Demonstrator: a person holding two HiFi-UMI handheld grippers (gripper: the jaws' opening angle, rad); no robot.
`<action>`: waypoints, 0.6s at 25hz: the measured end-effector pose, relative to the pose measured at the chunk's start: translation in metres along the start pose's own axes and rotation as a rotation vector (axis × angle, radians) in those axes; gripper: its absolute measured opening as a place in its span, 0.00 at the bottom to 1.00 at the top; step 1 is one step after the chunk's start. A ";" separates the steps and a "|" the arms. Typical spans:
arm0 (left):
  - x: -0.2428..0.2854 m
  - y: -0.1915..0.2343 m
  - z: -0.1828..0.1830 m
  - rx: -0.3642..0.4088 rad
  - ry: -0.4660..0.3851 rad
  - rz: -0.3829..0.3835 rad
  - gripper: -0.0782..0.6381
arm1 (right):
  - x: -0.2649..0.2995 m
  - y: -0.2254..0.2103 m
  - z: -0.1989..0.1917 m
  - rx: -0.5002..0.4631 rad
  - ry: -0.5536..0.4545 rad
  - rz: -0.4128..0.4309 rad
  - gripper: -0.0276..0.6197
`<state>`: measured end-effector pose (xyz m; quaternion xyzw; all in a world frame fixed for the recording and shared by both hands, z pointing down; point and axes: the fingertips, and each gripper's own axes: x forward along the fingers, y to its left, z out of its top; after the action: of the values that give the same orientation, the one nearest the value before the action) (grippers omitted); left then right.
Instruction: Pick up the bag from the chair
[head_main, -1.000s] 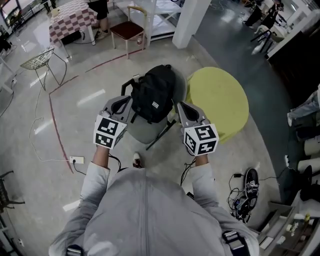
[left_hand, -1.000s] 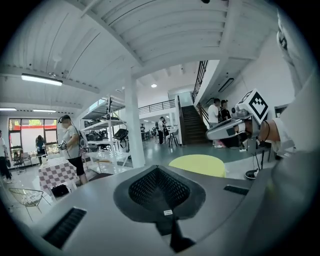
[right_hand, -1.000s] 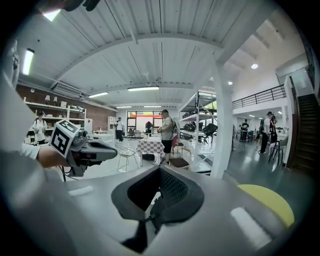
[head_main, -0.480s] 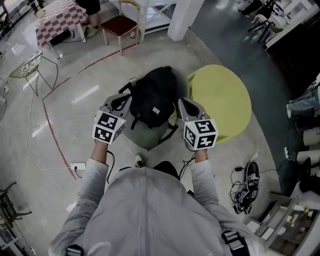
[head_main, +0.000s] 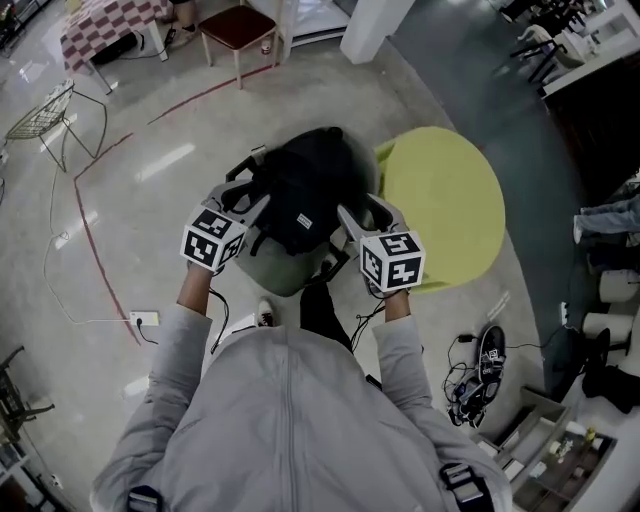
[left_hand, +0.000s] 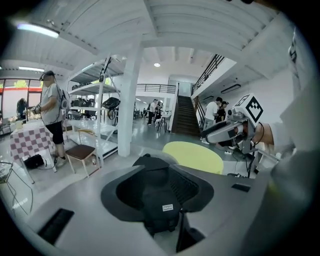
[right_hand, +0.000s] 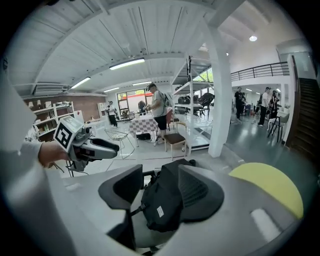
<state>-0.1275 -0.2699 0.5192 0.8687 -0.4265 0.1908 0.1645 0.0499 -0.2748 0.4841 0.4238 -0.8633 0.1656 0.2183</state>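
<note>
A black backpack lies on the seat of a grey-green chair right in front of me. My left gripper stands open at the bag's left side, and my right gripper stands open at its right side; neither holds anything. In the left gripper view the bag shows through the gap of the open left gripper, with the right gripper beyond it. In the right gripper view the bag sits between the spread jaws of the right gripper, and the left gripper hovers behind.
A round yellow table top stands close to the chair's right. Farther back are a red-seated chair, a wire chair, a checkered table and a white pillar. Cables and shoes lie at the right. People stand in the background.
Both grippers have moved forward and inward, closer to the two sides of the backpack. They stay open. The person's leg now shows beneath the chair's front edge.
</note>
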 end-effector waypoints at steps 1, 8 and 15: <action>0.009 0.000 -0.003 -0.015 0.015 -0.005 0.32 | 0.004 -0.009 -0.002 0.007 0.010 0.003 0.41; 0.074 0.020 -0.027 -0.102 0.110 0.006 0.39 | 0.045 -0.067 -0.017 0.056 0.099 0.062 0.48; 0.148 0.052 -0.061 -0.176 0.162 -0.002 0.47 | 0.102 -0.098 -0.048 0.101 0.214 0.167 0.56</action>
<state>-0.0975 -0.3730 0.6487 0.8331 -0.4261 0.2218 0.2744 0.0850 -0.3767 0.5877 0.3408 -0.8580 0.2705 0.2730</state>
